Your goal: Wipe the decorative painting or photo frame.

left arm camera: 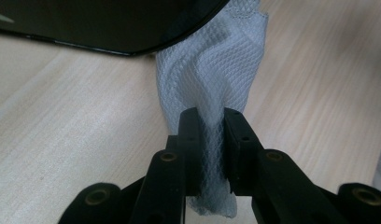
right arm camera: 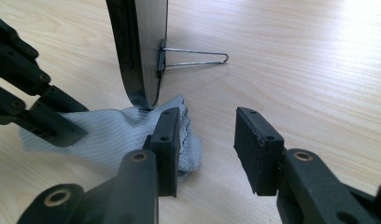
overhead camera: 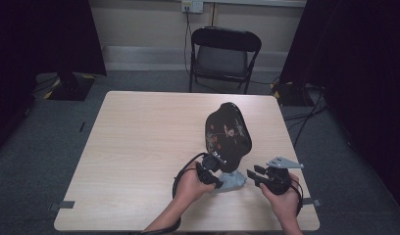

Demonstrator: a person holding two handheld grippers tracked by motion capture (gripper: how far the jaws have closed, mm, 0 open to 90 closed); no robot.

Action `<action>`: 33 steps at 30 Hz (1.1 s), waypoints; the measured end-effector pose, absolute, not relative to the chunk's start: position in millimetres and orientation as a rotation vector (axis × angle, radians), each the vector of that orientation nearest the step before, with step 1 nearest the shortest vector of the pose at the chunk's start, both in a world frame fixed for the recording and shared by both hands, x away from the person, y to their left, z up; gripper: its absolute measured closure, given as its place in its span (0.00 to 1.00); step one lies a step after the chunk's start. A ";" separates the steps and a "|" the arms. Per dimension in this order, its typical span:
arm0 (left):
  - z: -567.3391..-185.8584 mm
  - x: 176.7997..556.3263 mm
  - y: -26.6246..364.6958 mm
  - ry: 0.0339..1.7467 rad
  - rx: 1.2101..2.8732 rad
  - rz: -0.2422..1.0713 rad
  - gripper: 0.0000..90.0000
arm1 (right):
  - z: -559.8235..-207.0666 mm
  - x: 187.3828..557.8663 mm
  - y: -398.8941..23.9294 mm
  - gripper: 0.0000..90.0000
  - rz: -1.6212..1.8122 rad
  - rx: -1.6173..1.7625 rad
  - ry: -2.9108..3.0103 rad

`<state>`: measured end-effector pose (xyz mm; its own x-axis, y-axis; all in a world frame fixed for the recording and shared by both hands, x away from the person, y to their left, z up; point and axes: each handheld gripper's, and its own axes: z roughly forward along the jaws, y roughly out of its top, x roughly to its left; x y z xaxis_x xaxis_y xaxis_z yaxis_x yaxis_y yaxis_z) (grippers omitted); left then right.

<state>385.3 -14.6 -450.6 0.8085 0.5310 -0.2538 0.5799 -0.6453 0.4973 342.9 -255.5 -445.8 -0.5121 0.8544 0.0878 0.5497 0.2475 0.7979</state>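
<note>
Fingers (left arm camera: 191,140) of left gripper (left arm camera: 212,140) pinching cloth (left arm camera: 212,70), right gripper (right arm camera: 205,144) parted.

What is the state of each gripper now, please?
Left gripper: shut on the cloth.
Right gripper: open, holding nothing; the cloth lies beside one jaw.

Beyond my light wooden counter (overhead camera: 139,147) I see a black folding chair (overhead camera: 224,56) against the wall, a socket (overhead camera: 192,5) above it, dark curtains (overhead camera: 355,44) either side, cables (overhead camera: 306,115) on grey carpet.
</note>
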 end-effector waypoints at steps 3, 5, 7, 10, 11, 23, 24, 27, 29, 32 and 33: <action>-443.4 383.0 -15.5 0.797 2.417 -0.105 0.87 | -445.4 342.6 -255.9 0.68 1.151 1.291 2.159; -437.4 381.7 -16.4 0.781 2.414 -0.093 0.87 | -445.0 342.7 -257.5 0.68 1.150 1.290 2.157; -431.4 380.6 -17.1 0.772 2.410 -0.082 0.87 | -444.6 343.0 -259.8 0.68 1.148 1.294 2.148; -420.7 379.6 -17.5 0.752 2.408 -0.065 0.87 | -444.4 343.1 -264.4 0.68 1.145 1.309 2.137; -417.7 379.2 -17.7 0.751 2.404 -0.062 0.87 | -444.5 343.1 -265.7 0.68 1.145 1.311 2.134; -384.0 379.5 -19.6 0.703 2.400 -0.009 0.87 | -443.3 342.3 -271.1 0.67 1.129 1.315 2.118; -381.0 379.2 -20.0 0.699 2.403 -0.007 0.87 | -443.5 342.3 -271.4 0.67 1.128 1.316 2.117; -371.9 378.5 -21.3 0.686 2.405 0.003 0.87 | -444.3 342.7 -272.5 0.67 1.131 1.322 2.116; -366.6 378.8 -21.4 0.683 2.395 0.001 0.87 | -444.6 342.9 -272.9 0.67 1.131 1.325 2.116; -358.4 378.7 -21.5 0.682 2.385 0.009 0.87 | -445.0 342.6 -272.3 0.67 1.131 1.325 2.121; -354.6 378.9 -21.5 0.676 2.384 0.016 0.87 | -445.3 342.5 -272.0 0.67 1.130 1.324 2.122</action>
<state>378.9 -21.5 -354.6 0.8668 0.4733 -0.1568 0.4653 -0.6549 0.5955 342.5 -272.0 -445.3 -0.4748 0.8762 0.0826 0.5577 0.2270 0.7984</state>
